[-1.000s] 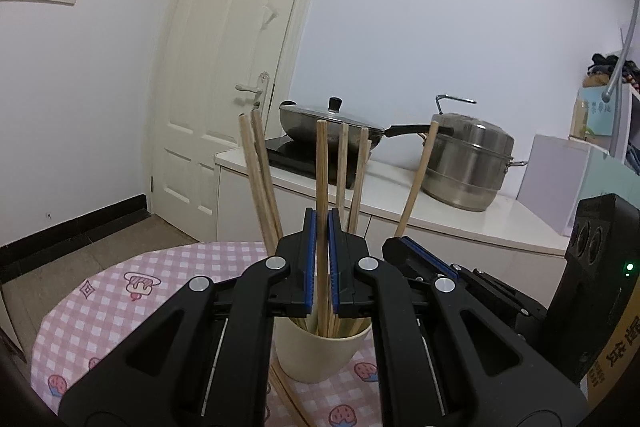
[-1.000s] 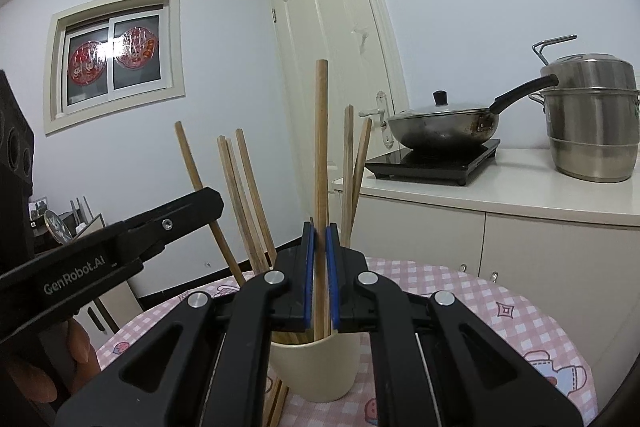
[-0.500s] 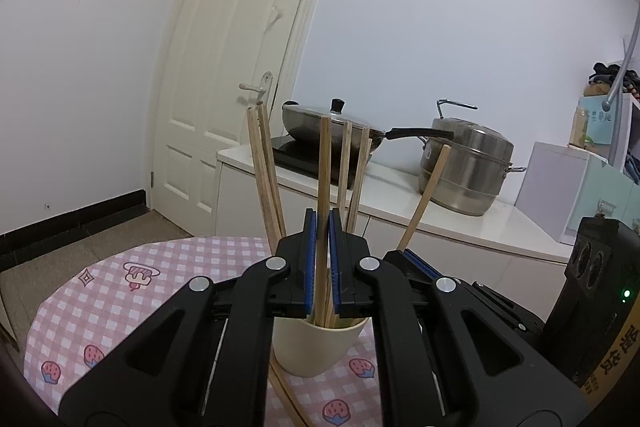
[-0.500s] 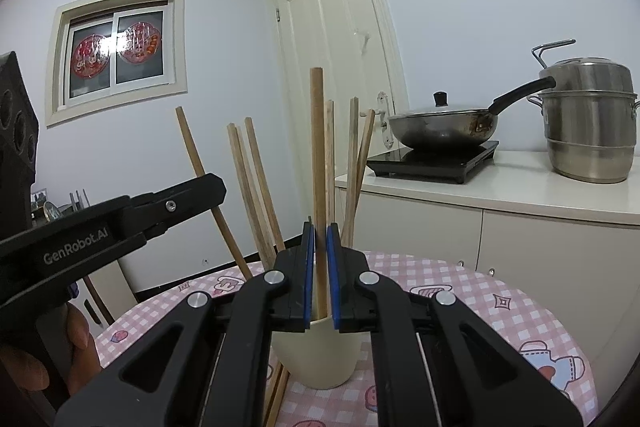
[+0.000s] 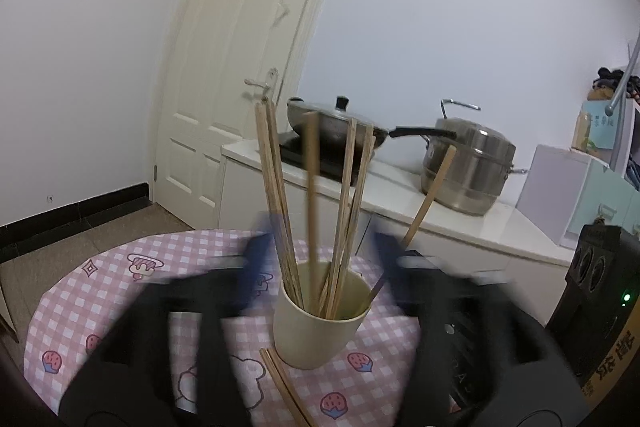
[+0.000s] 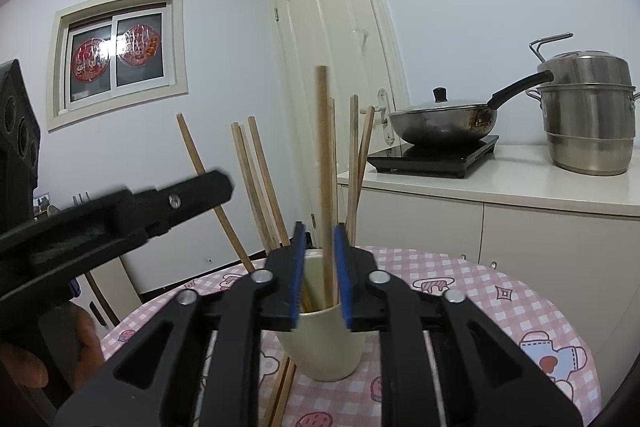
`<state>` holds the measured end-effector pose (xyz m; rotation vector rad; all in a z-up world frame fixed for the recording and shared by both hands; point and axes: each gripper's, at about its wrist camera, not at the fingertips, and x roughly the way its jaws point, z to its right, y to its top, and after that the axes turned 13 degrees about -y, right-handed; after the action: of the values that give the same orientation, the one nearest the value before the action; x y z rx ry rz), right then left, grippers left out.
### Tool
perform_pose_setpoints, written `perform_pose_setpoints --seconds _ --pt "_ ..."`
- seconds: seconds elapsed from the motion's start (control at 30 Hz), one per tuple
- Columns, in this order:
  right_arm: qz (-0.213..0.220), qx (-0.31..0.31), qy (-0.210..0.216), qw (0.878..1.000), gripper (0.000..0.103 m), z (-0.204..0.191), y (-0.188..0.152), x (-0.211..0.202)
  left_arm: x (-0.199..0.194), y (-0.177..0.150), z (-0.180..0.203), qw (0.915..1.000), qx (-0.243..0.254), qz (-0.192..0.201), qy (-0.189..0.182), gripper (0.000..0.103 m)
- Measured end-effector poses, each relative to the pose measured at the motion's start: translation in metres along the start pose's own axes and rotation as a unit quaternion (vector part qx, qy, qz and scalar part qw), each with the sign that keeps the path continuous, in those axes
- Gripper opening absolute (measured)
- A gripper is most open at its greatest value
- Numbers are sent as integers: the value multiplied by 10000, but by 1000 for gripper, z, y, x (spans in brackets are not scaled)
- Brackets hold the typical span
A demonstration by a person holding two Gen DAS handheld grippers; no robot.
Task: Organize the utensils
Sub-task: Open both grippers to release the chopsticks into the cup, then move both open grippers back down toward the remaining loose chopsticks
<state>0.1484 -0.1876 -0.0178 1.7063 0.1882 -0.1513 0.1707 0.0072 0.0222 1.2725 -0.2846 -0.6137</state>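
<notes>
A cream cup (image 5: 318, 323) stands on the pink checked tablecloth (image 5: 92, 307) and holds several wooden chopsticks (image 5: 310, 195). It also shows in the right wrist view (image 6: 324, 345) with its chopsticks (image 6: 325, 167). My left gripper (image 5: 320, 255) is open wide and blurred, its jaws either side of the cup. My right gripper (image 6: 319, 275) is open a little, with one upright chopstick loose between its blue pads (image 6: 298, 279). Loose chopsticks (image 5: 286, 389) lie on the cloth in front of the cup.
A white counter (image 5: 472, 223) behind the table carries a wok (image 5: 336, 125) on a black hob and a steel steamer pot (image 5: 468, 167). A white door (image 5: 240, 67) stands at the back. The left gripper's arm (image 6: 120, 211) crosses the right wrist view.
Both grippers have opened and let go of their chopsticks, which now stand in the cup. The left gripper opened wide and fast; both cameras tilted down toward the cup.
</notes>
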Motion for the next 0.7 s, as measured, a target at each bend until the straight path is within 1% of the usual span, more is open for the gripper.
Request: perform_pose_setpoints --seconds 0.03,0.17,0.3,0.6,0.7 --pt "-2 1 7 10000 18 0 0 -1 -2 0 2 10000 55 37 -20 61" --pt "-4 6 29 10000 21 -1 -3 -4 -6 -3 10 9997 239 -28 36 61" --pt "0 7 45 10000 24 -2 -6 -8 -9 -6 10 9998 213 -43 32 61" --pt "-33 60 54 10000 25 0 -9 -13 -14 -8 12 9999 151 -57 39 62" --pt "-60 85 66 9999 26 1 -10 -16 -19 -10 13 9998 151 -92 113 62"
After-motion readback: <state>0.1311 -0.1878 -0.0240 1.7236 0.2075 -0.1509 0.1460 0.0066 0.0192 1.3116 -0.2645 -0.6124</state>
